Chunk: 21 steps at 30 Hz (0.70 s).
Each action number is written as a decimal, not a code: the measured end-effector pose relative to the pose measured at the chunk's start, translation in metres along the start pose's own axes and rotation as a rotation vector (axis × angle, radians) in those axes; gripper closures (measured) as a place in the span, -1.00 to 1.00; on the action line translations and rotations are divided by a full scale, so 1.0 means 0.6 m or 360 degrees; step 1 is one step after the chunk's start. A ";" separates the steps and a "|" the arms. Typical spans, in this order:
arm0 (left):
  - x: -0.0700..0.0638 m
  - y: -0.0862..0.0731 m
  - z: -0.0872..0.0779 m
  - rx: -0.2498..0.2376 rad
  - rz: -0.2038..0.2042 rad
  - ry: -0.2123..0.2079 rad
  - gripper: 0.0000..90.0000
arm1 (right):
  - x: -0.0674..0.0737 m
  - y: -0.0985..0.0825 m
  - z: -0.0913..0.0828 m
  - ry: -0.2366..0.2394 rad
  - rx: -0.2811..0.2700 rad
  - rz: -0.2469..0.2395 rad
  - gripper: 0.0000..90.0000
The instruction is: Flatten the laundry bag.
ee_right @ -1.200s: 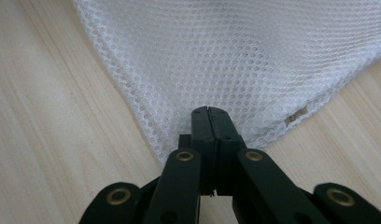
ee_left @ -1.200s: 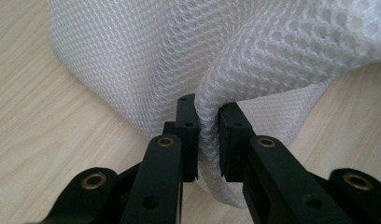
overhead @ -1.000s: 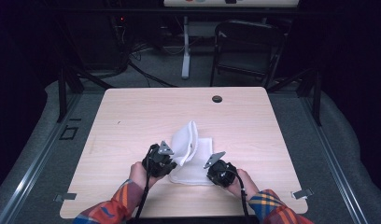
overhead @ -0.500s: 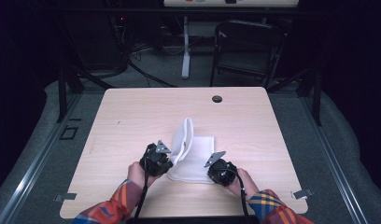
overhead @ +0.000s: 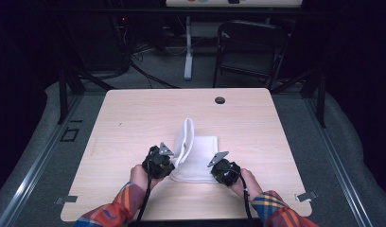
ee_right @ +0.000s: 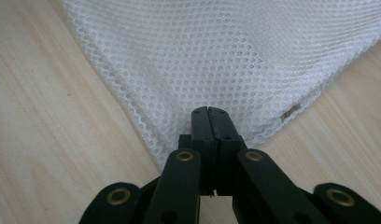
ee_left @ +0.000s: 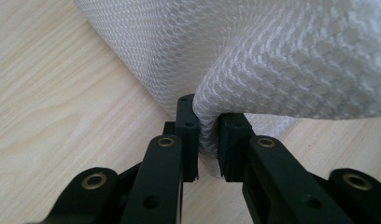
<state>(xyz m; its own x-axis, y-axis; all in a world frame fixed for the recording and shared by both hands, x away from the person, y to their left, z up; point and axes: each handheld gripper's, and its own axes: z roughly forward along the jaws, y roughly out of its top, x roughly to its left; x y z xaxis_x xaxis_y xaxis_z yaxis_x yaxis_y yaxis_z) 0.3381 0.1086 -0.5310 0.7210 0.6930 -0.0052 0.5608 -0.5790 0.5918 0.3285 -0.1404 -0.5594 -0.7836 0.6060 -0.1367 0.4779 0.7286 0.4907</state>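
On the pale wooden table (overhead: 134, 123) lies a white mesh cloth (overhead: 198, 153). The left gripper (ee_left: 208, 140) pinches its raised fold; the right gripper (ee_right: 212, 122), closed, pins a corner. Tugging apart risks slipping.

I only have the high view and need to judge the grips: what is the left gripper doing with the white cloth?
Observer: The left gripper pinches a bunched fold of the white mesh cloth between its pads.
Operator: And the right one?
Observer: The right gripper has its jaws fully together at the cloth's near edge; whether they nip any mesh, I cannot tell.
Operator: Is the cloth flat there?
Observer: Yes, in front of the right gripper it lies flat on the wooden table.
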 end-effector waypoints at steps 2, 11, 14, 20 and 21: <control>0.001 -0.001 0.000 0.0001 -0.0017 -0.0003 0.80 | -0.003 0.001 -0.001 -0.0013 0.0020 -0.0015 1.00; 0.010 -0.004 0.002 -0.0020 -0.0081 0.0003 0.79 | -0.001 0.006 -0.007 0.0003 -0.0088 0.0015 0.98; 0.012 -0.005 0.001 -0.0023 -0.0109 -0.0011 0.79 | 0.002 0.008 -0.003 0.0026 -0.0084 0.0003 0.98; 0.011 -0.006 0.000 -0.0026 -0.0111 -0.0009 0.78 | 0.000 0.007 0.005 0.0024 -0.0032 -0.0020 1.00; 0.012 -0.006 -0.001 -0.0027 -0.0117 -0.0009 0.78 | 0.000 0.006 0.006 0.0031 -0.0046 -0.0004 1.00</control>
<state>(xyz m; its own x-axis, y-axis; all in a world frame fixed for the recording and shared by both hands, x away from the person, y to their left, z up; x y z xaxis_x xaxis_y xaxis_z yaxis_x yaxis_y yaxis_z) 0.3409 0.1157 -0.5329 0.6805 0.7307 -0.0536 0.6053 -0.5195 0.6032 0.3317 -0.1366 -0.5609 -0.7926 0.5976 -0.1214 0.4642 0.7204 0.5153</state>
